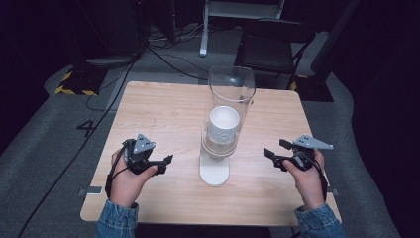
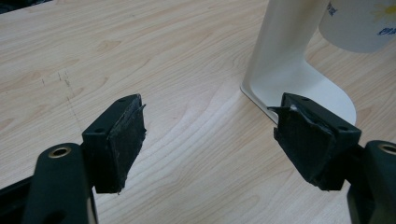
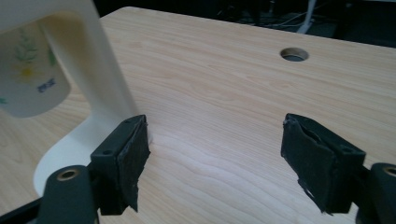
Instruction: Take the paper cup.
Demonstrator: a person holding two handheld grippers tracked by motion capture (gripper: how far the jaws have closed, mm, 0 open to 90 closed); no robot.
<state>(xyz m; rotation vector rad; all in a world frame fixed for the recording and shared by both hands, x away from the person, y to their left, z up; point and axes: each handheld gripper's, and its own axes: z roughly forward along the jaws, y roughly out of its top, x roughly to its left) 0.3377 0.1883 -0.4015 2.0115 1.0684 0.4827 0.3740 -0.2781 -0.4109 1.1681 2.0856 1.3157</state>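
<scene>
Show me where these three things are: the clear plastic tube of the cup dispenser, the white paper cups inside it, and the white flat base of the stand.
clear plastic tube (image 1: pixel 231 84): high view, upper wall.
white paper cups (image 1: pixel 224 121): high view, top cup's rim.
white flat base (image 1: pixel 214 172): high view, its middle.

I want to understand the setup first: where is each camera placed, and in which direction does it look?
High view: above the person's side, looking forward and down on the table; shows both hands, the left gripper and right gripper.
Left gripper view: rides on the left gripper, looking along its open jaws at the stand and a cup.
Right gripper view: rides on the right gripper, looking along its open jaws at the stand from the other side.
All three share the table and stand.
</scene>
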